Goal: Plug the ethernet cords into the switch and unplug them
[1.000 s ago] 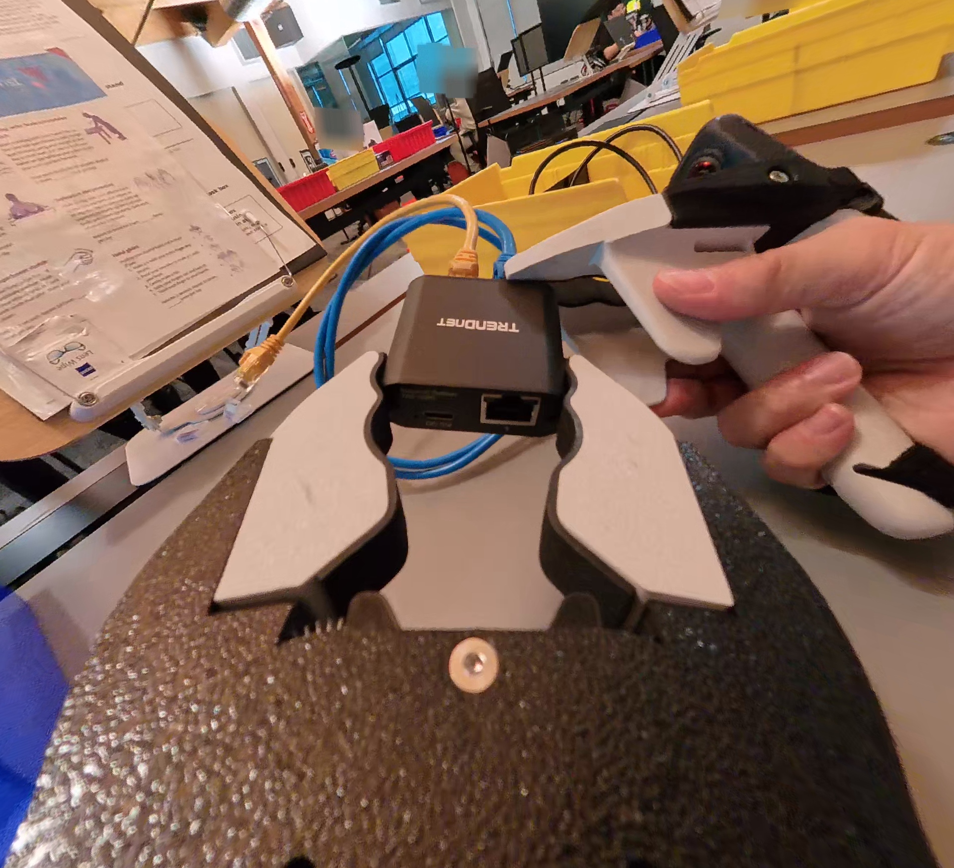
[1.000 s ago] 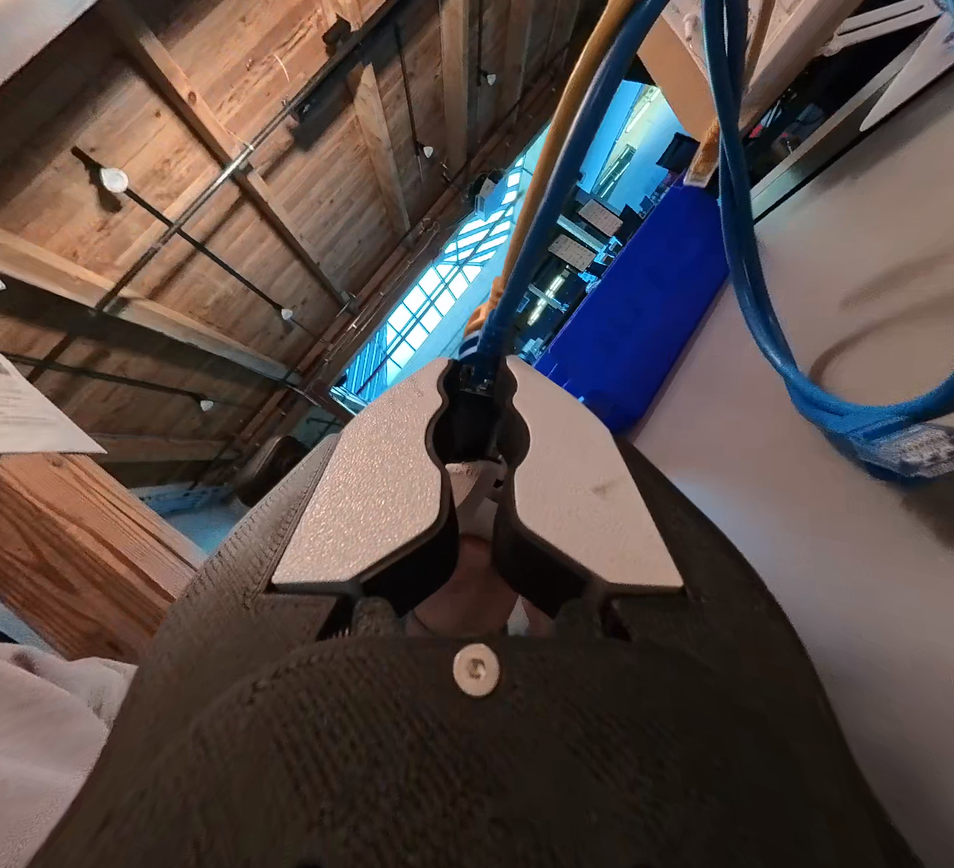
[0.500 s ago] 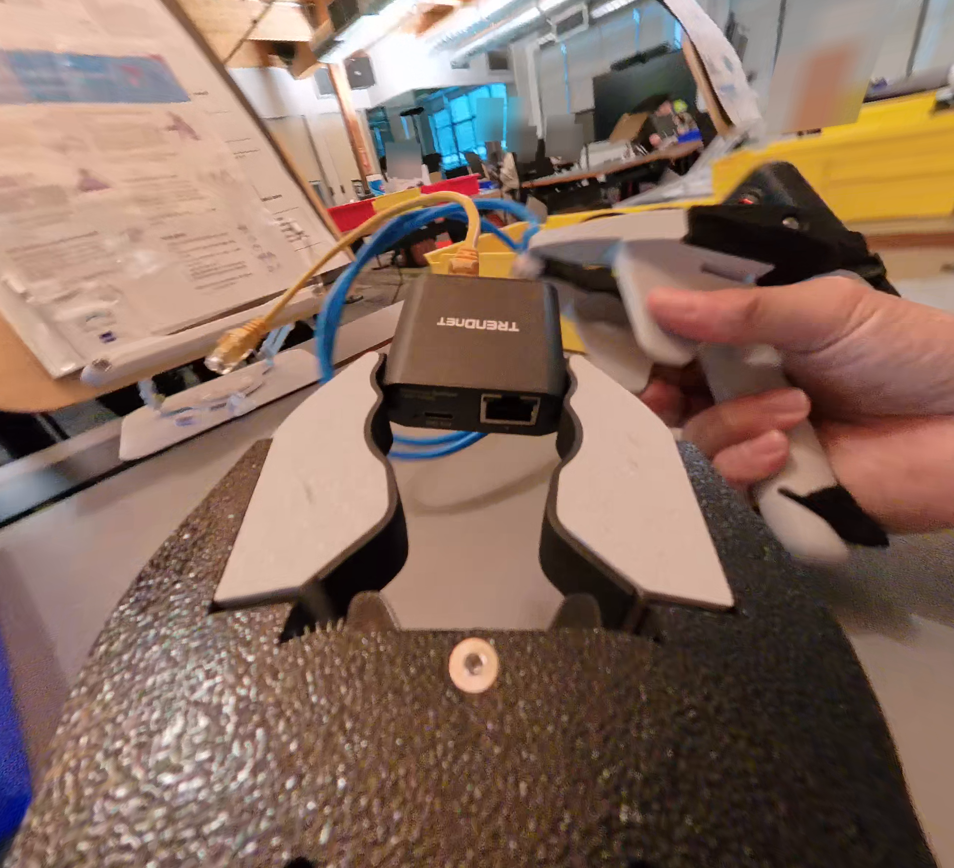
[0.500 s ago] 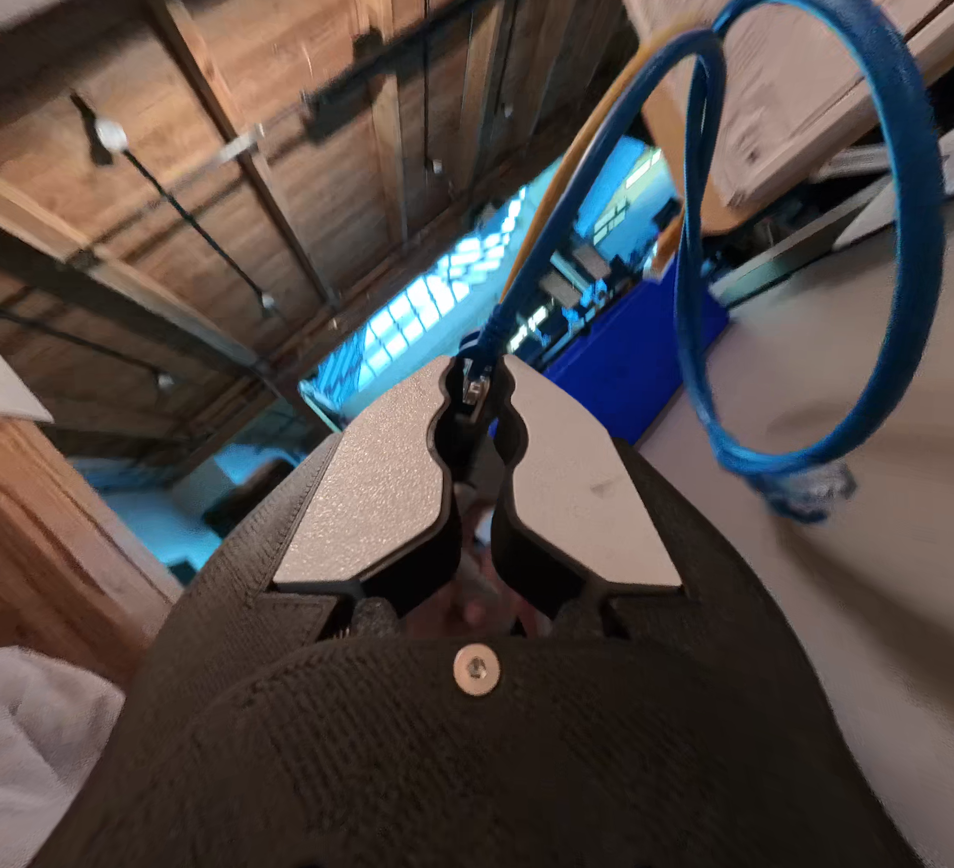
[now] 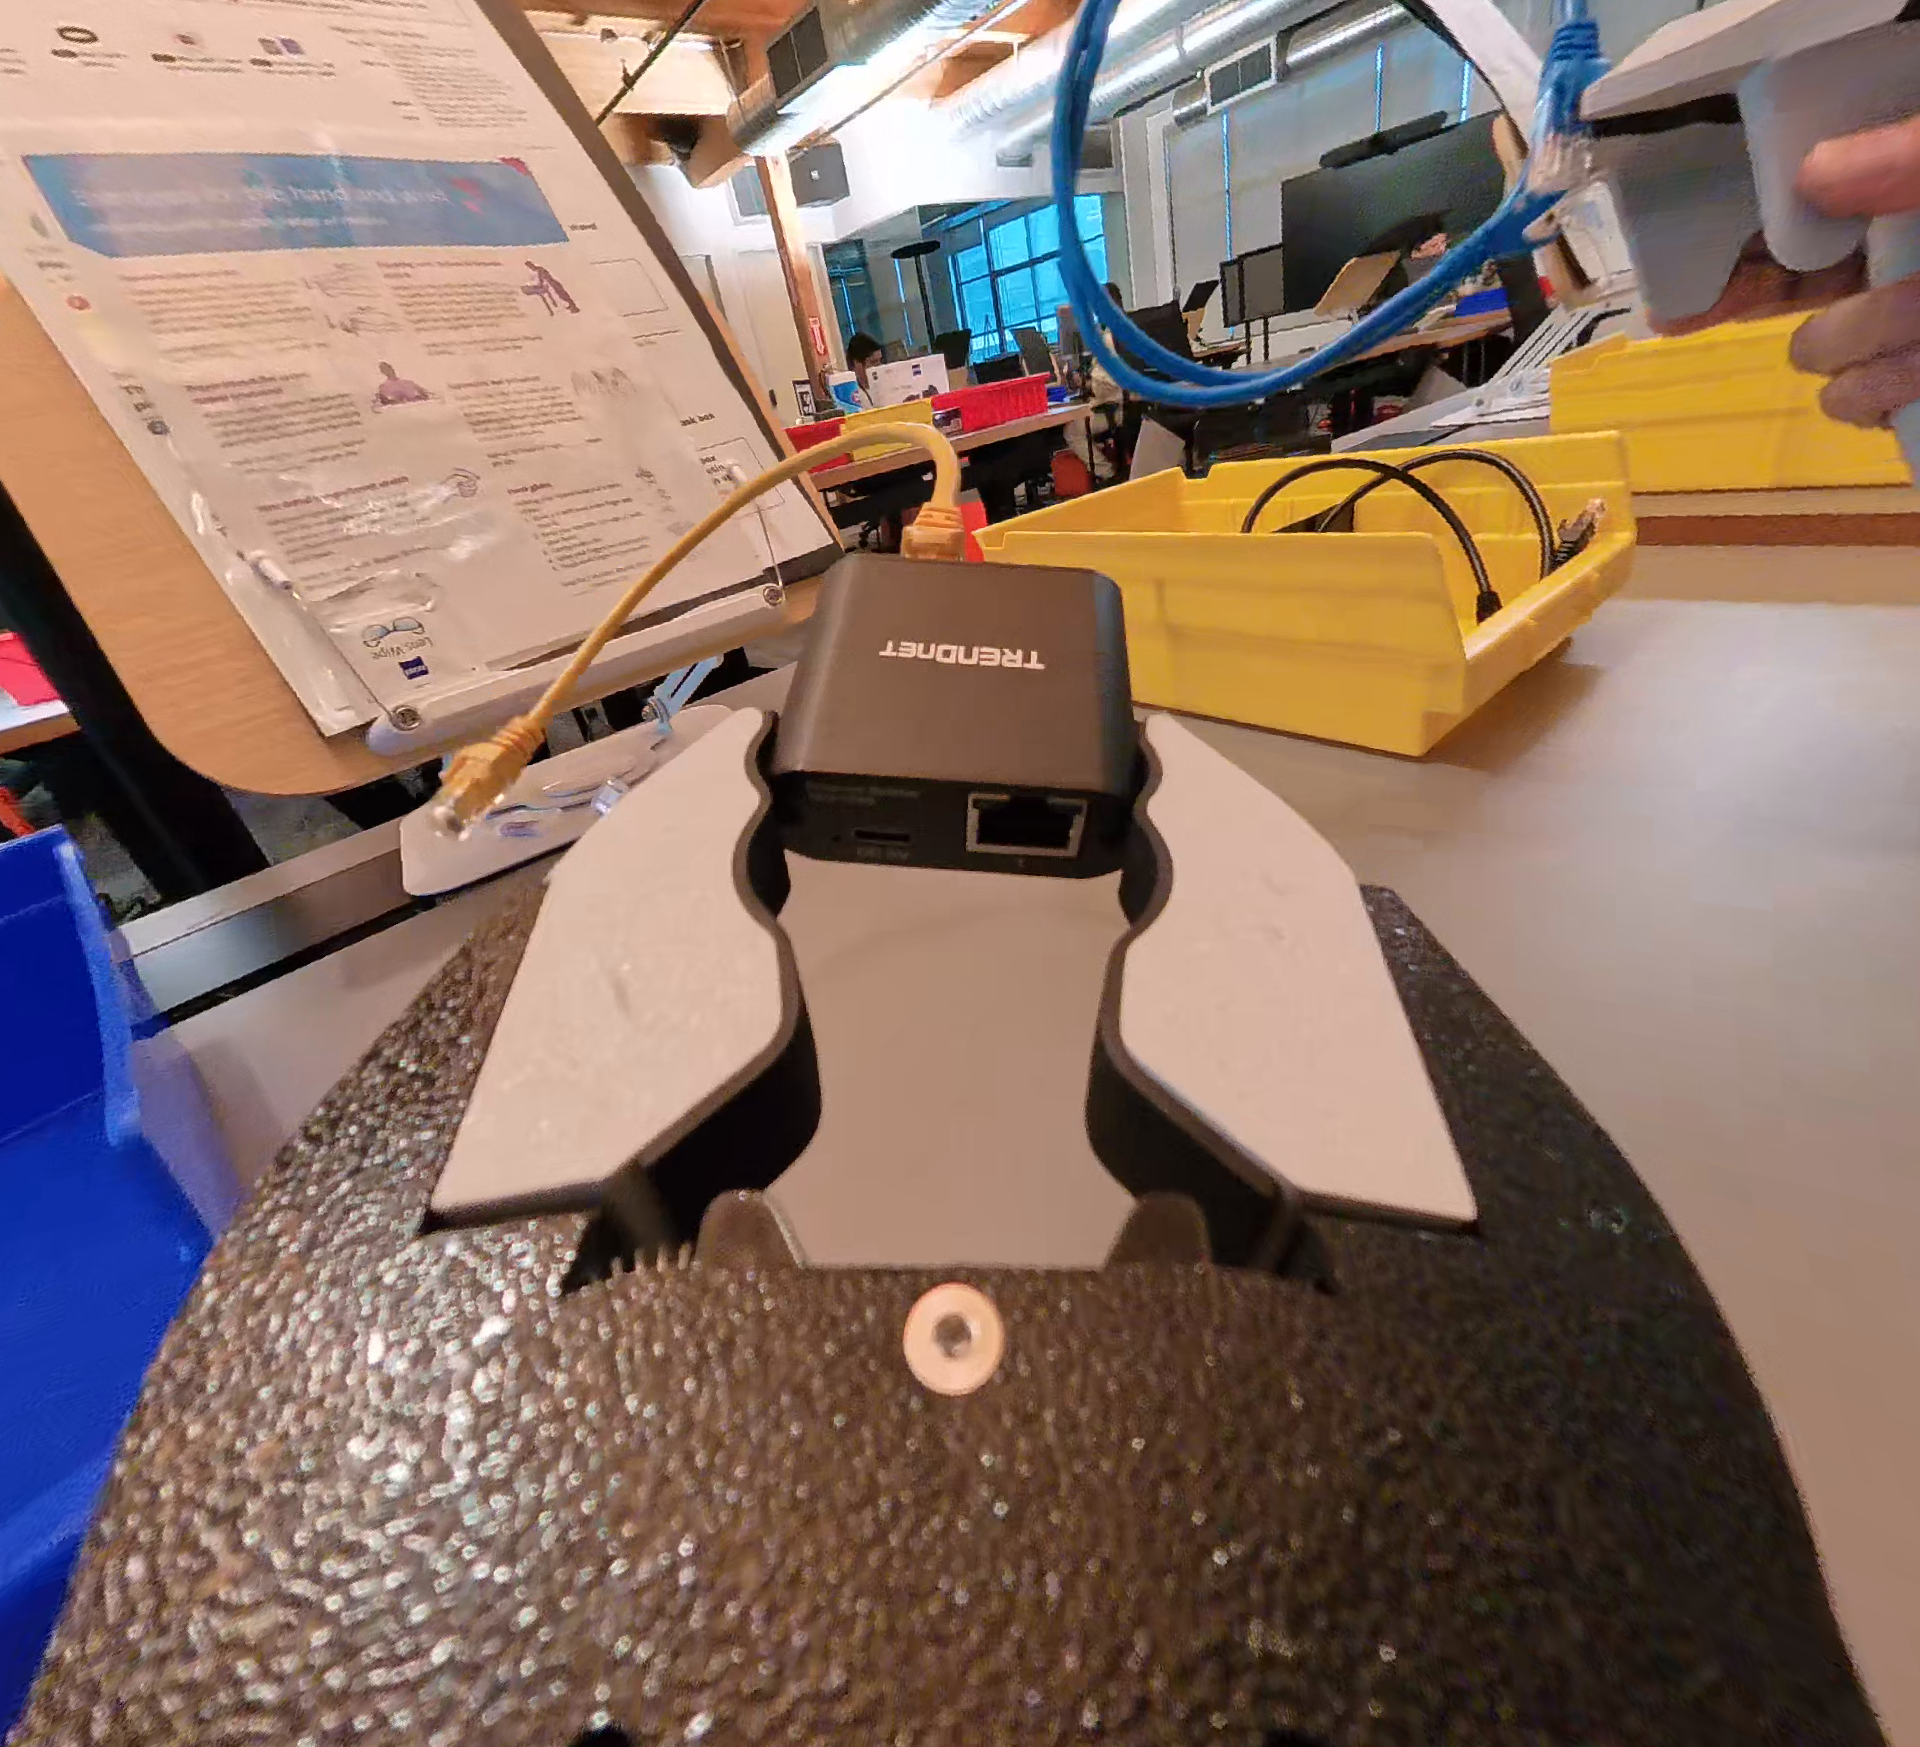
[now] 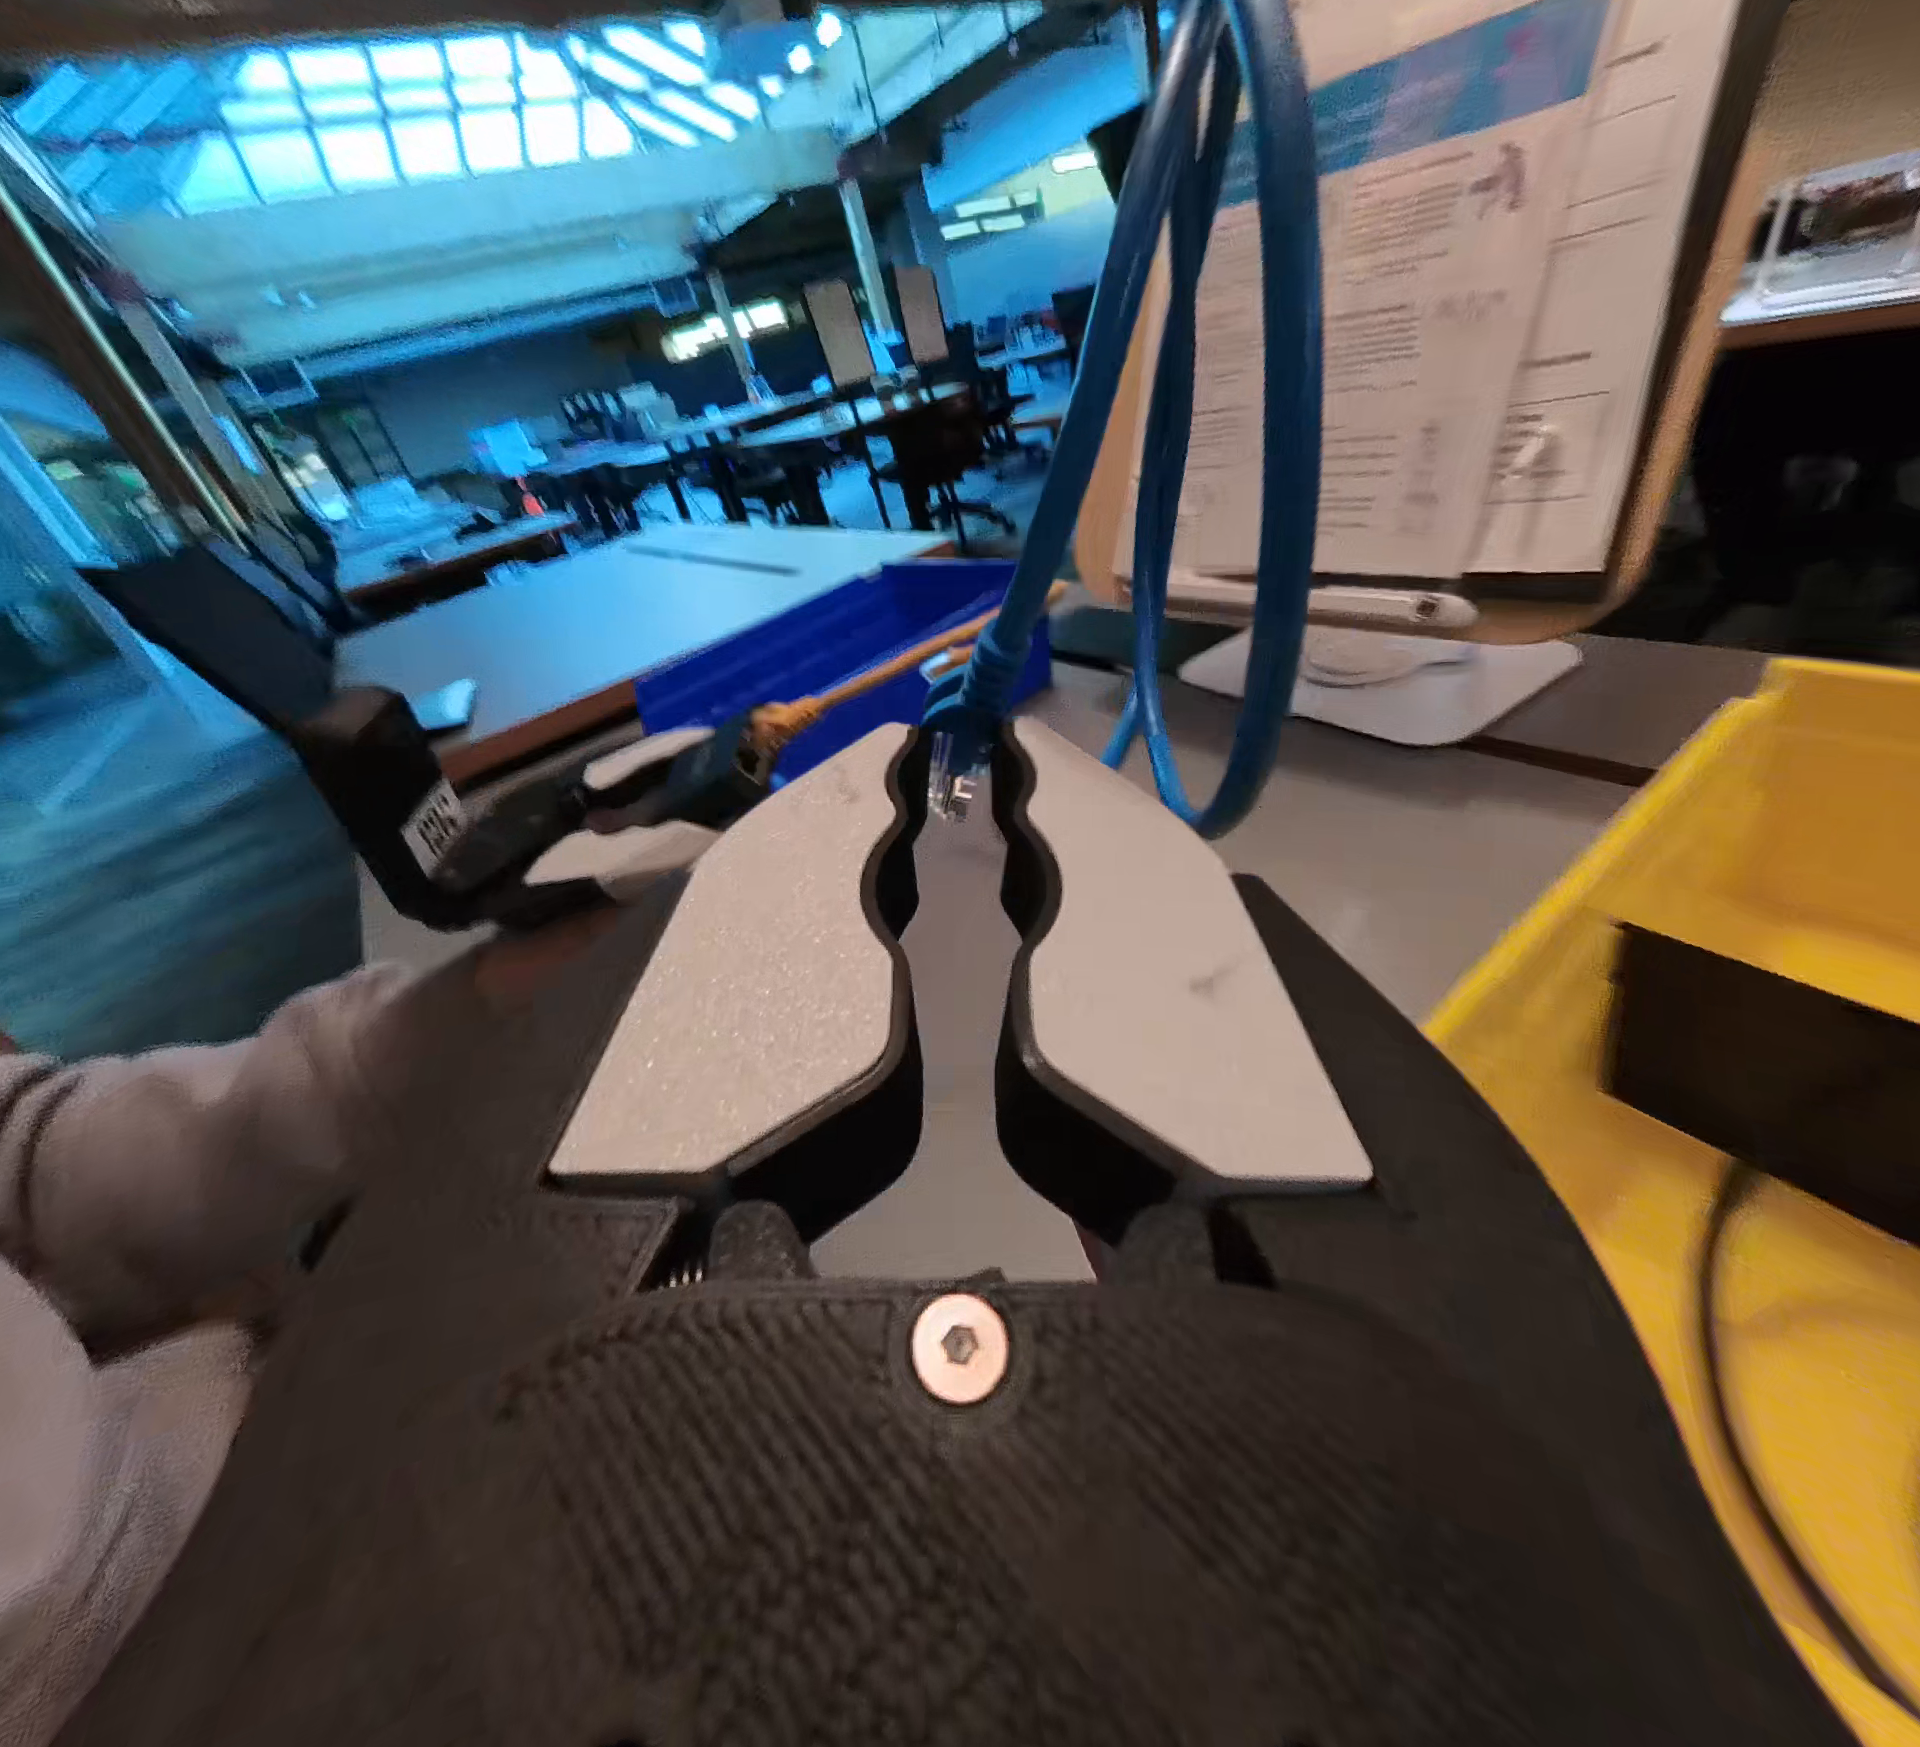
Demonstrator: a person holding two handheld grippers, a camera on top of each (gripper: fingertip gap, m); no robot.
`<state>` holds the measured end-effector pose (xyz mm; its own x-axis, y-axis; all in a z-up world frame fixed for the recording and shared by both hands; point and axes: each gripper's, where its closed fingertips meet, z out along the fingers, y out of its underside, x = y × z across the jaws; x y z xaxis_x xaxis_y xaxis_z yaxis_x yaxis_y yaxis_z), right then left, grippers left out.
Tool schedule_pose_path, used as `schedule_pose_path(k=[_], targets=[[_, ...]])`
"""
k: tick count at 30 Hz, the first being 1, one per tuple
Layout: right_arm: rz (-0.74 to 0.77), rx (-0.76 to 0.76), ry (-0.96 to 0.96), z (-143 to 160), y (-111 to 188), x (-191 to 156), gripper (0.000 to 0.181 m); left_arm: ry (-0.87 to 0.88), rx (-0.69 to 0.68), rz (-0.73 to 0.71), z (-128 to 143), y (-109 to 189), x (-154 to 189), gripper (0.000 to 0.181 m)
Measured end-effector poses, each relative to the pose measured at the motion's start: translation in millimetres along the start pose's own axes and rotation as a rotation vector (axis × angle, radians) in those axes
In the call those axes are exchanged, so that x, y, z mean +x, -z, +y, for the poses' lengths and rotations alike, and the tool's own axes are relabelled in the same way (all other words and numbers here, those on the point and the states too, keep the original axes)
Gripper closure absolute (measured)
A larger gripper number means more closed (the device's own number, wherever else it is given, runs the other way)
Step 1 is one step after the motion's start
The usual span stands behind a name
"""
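The blue cord (image 5: 1081,170) is no longer plugged into the back of the switch (image 5: 961,710), where it was seated a second ago. It is now lifted well clear of it and hangs in a loop up at the right of the left wrist view. Its clear plug (image 6: 956,778) is pinched between the nearly closed fingers of the right gripper (image 6: 956,793), and the other end is not clearly seen in either view. The switch is clamped by its two sides between the spread fingers of the left gripper (image 5: 951,824) and is held just above the table (image 5: 1610,866), with its front socket (image 5: 1023,824) left empty and facing the camera. The yellow cord (image 5: 665,585) is seen to be plugged into the back of the switch, with its free plug (image 5: 468,778) dangling at the left.

One unplugging is therefore judged done. The yellow cord is taken as the one left to pull out, though the back of the switch is hidden and how firmly it is seated cannot be told.

The table is a plain grey top. A yellow bin (image 5: 1309,617) with thin black wires (image 5: 1403,502) is set on it behind the switch, and a blue bin (image 5: 62,1126) is placed at the left edge. A tilted wooden board with printed sheets (image 5: 343,326) is stood on a white base behind. Beyond, a large workshop is shown with long benches, monitors, wooden beams and silver ducts overhead.
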<state>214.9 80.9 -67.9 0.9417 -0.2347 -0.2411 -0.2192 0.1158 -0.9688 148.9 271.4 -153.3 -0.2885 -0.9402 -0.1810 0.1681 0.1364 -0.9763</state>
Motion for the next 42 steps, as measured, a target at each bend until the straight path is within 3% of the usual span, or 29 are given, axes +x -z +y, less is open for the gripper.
schedule_pose_path(k=[5,10,12,14,16,18,20,21,24,27,30,34,38,42], targets=[[0.05,-0.121,-0.039,-7.0,41.9,58.9,0.169,-0.003,-0.012,0.008,3.3,-0.1,0.7,0.12],[0.06,-0.307,-0.283,41.3,75.4,129.8,0.168,0.004,-0.017,0.028,4.5,-1.3,4.7,0.12],[0.165,-0.292,-0.405,56.3,85.7,162.6,0.168,0.001,-0.015,0.029,3.7,-1.1,5.0,0.12],[0.274,-0.389,-0.41,76.6,99.3,182.6,0.168,0.003,-0.013,0.028,2.8,-0.8,4.7,0.12],[0.47,-0.434,-0.283,76.9,111.6,203.3,0.153,0.007,-0.016,0.039,3.9,-0.9,5.5,0.12],[0.572,-0.41,-0.147,62.5,111.9,205.8,0.138,0.015,-0.023,0.057,6.4,-1.9,8.3,0.12],[0.622,-0.393,-0.052,49.9,103.4,192.5,0.119,0.023,-0.033,0.081,9.8,-3.4,12.9,0.12],[0.619,-0.391,-0.006,46.6,94.7,179.1,0.119,0.025,-0.038,0.099,11.3,-4.3,16.3,0.12],[0.413,-0.334,0.036,56.2,37.8,107.2,0.118,0.031,-0.052,0.171,15.4,-6.3,29.4,0.12],[0.074,-0.252,-0.187,85.6,-26.0,16.6,0.117,0.018,-0.062,0.228,18.1,-7.1,41.7,0.12],[-0.139,-0.134,-0.422,105.2,-68.7,-40.7,0.129,0.004,-0.064,0.276,18.9,-6.2,50.5,0.12],[-0.214,-0.086,-0.615,130.9,-99.9,-63.1,0.127,0.011,-0.053,0.322,17.8,-4.8,57.6,0.12],[-0.245,0.077,-0.788,122.0,-103.0,-61.4,0.145,-0.007,-0.061,0.329,18.9,-5.1,60.0,0.12],[-0.231,0.156,-0.831,116.7,-99.1,-55.8,0.158,-0.03,-0.07,0.333,20.0,-5.8,62.9,0.12]])
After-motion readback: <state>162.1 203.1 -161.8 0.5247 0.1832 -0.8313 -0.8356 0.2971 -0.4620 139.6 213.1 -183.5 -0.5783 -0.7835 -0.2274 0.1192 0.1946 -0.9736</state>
